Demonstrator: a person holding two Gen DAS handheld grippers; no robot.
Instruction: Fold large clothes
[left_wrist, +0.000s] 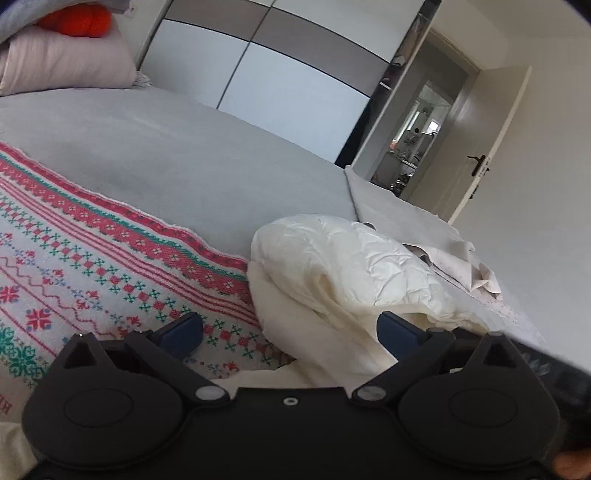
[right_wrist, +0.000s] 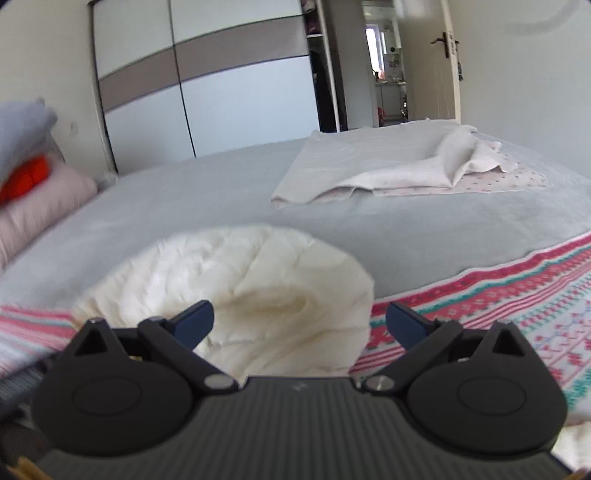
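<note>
Left wrist: my left gripper (left_wrist: 290, 334) gapes wide, garment (left_wrist: 343, 266) at one o'clock; right gripper (right_wrist: 300, 325) wide too, seemingly holding nothing.

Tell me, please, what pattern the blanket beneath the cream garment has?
White blanket with red, pink and green cross-stitch bands; clearest in the left wrist view.

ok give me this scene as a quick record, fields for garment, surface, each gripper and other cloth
garment: cream padded garment, bunched up, unfolded
surface: patterned red and green blanket on grey bed
left gripper: open, garment's edge between its fingers
right gripper: open, garment between its fingers
other cloth: white sheet, loosely folded at the far side
</note>
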